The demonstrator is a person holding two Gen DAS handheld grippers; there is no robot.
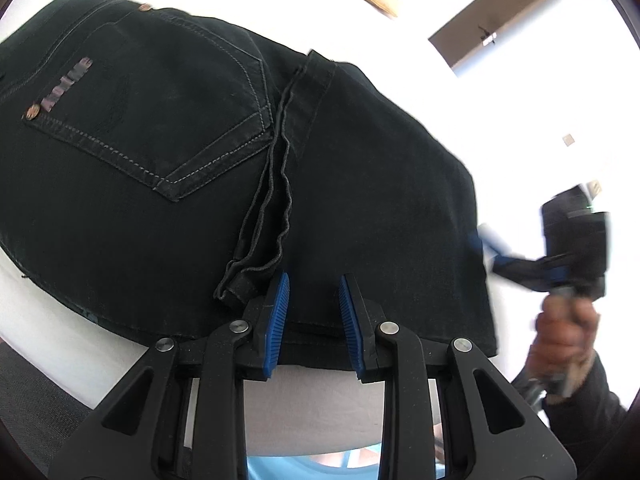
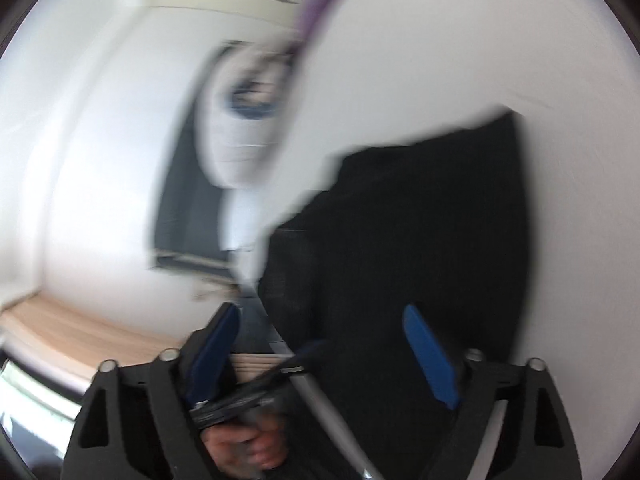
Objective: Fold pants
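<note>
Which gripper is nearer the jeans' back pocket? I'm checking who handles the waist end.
Left. The left gripper hangs over the jeans just below the back pocket; the right gripper sits off their far side edge.

A white table [image 1: 420, 92] carries 1 pair of folded black pants [image 1: 180, 160].

I think I am in a room at home. White walls [image 2: 100, 160] are all around. At the lower left of my right view is a wooden floor [image 2: 60, 328]. A brown door [image 1: 496, 20] shows at the upper right of my left view.
</note>
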